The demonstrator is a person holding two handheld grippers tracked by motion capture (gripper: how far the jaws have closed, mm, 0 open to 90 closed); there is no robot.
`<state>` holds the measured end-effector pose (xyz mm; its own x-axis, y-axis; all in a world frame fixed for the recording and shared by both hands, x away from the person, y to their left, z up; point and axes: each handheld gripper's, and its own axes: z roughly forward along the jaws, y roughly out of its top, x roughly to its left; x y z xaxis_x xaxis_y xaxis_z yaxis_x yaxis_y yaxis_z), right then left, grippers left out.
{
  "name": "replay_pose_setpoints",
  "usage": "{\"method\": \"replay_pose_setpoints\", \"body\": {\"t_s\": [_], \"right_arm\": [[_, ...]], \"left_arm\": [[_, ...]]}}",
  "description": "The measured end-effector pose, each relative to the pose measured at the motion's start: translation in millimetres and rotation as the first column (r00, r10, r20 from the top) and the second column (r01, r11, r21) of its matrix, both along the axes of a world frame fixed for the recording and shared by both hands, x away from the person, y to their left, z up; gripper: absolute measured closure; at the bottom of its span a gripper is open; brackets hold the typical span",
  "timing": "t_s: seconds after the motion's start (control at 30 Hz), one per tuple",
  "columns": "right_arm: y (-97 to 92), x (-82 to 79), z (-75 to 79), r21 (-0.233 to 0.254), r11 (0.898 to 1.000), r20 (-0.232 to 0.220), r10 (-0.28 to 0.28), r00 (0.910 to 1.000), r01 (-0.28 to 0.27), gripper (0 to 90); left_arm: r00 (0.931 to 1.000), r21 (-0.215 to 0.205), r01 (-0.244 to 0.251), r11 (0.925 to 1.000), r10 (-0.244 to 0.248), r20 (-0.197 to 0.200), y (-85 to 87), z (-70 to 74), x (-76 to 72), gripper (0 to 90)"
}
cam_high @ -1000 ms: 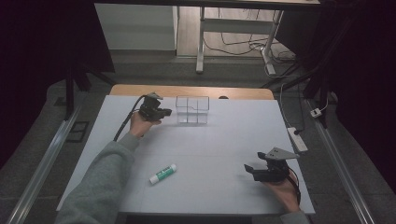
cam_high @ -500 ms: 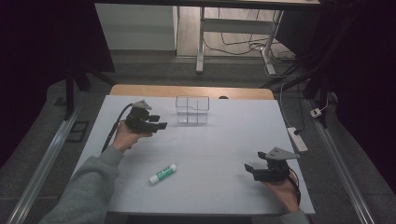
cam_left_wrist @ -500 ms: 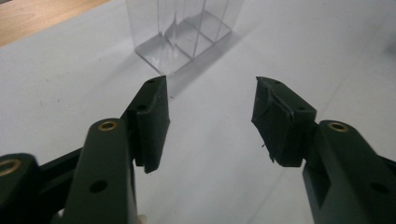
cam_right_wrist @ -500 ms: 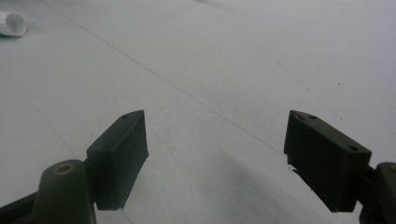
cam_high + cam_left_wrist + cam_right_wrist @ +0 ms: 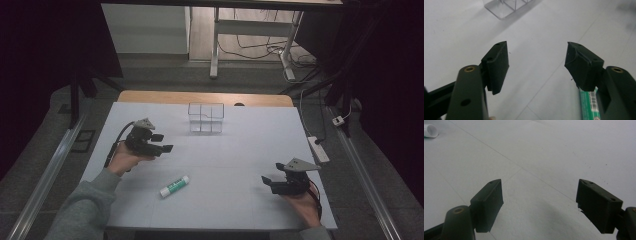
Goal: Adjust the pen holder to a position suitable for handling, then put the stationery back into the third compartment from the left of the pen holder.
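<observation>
A green-and-white tube (image 5: 174,186) lies on the white table (image 5: 235,150) near its front left. A clear plastic divided box (image 5: 205,118) stands at the far middle. My left gripper (image 5: 164,142) hovers left of centre, between box and tube, pointing right. Its jaws have just been opening and nothing is between them. In the left gripper view the left gripper (image 5: 536,60) is open over bare table, with the box (image 5: 506,7) at the top and the tube (image 5: 587,105) at the lower right. My right gripper (image 5: 267,184) rests at the front right, open (image 5: 539,200) and empty. The tube's white cap (image 5: 429,131) shows far off.
A white power strip (image 5: 320,149) lies on the floor along the table's right edge, with cables behind it. A wooden strip (image 5: 205,97) borders the far side. Metal rails (image 5: 50,170) run along both sides of the table.
The left hand has drawn back from the clear box toward the near left, and its jaws have opened from shut to wide. The right hand, tube and box stay put.
</observation>
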<state>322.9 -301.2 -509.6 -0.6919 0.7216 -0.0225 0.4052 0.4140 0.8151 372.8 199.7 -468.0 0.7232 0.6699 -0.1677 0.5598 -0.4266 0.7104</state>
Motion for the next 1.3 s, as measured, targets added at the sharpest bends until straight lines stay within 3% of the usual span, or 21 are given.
{"method": "replay_pose_setpoints", "body": {"t_s": [0.67,1.03,1.3], "right_arm": [[1.6,0.8,-1.8,-0.015,1.000,-0.008,0.005,1.0000,-0.005,20.5],[2.6,1.3,-2.1,-0.014,1.000,-0.001,0.008,1.0000,-0.008,20.7],[2.1,0.5,-0.6,-0.009,1.000,0.004,0.007,1.0000,-0.007,20.7]], "left_arm": [[0.9983,0.030,0.056,0.9980,-0.055,-0.020,-1.9,-4.5,-39.2,29.2],[0.9969,0.087,0.075,0.9934,-0.072,-0.033,-14.2,-6.9,-58.1,28.2],[0.9942,0.077,0.093,0.9927,-0.089,-0.061,-17.2,-10.8,-65.0,28.1]]}}
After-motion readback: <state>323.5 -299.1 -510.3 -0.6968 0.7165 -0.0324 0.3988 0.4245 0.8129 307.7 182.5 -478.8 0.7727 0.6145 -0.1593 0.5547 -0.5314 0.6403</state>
